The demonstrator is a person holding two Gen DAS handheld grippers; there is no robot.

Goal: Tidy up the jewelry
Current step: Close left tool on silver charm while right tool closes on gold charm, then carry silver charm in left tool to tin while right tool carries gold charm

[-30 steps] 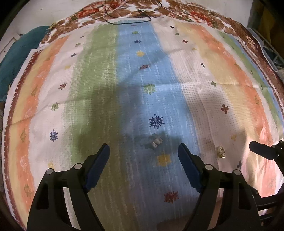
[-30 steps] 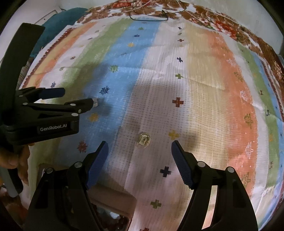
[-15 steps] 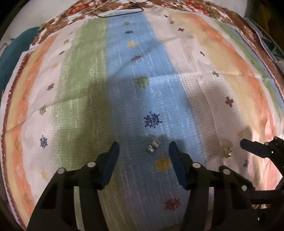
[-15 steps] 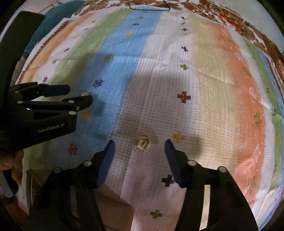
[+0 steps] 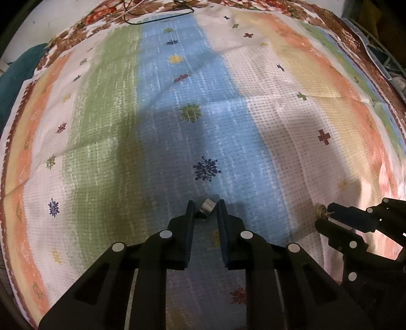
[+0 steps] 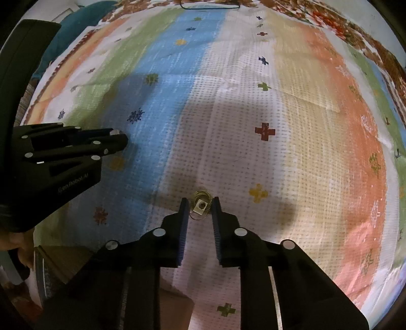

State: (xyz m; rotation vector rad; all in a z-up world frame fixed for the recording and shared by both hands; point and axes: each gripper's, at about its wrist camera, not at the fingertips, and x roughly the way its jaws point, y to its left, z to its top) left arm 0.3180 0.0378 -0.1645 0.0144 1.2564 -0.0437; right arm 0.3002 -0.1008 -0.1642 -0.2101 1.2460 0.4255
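left gripper (image 5: 206, 208): we point steeply down, jaws just closing, nearly together | right gripper (image 6: 200, 205): the same, apparently pinching

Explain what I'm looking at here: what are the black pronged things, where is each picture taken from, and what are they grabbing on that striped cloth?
There is no robot. A person holds a hand tool with tongs in each hand, and a wide-angle camera on each tool looks along its fingers. One picture is from the left tool, one from the right.

The left tongs have just been closing around a small silver ring on the blue stripe of the striped cloth; the pads look pressed on it.

The right tongs have likewise been closing on a gold ring with a pale stone. Each tool also shows at the other picture's edge.

A thin black cord lies at the cloth's far edge.
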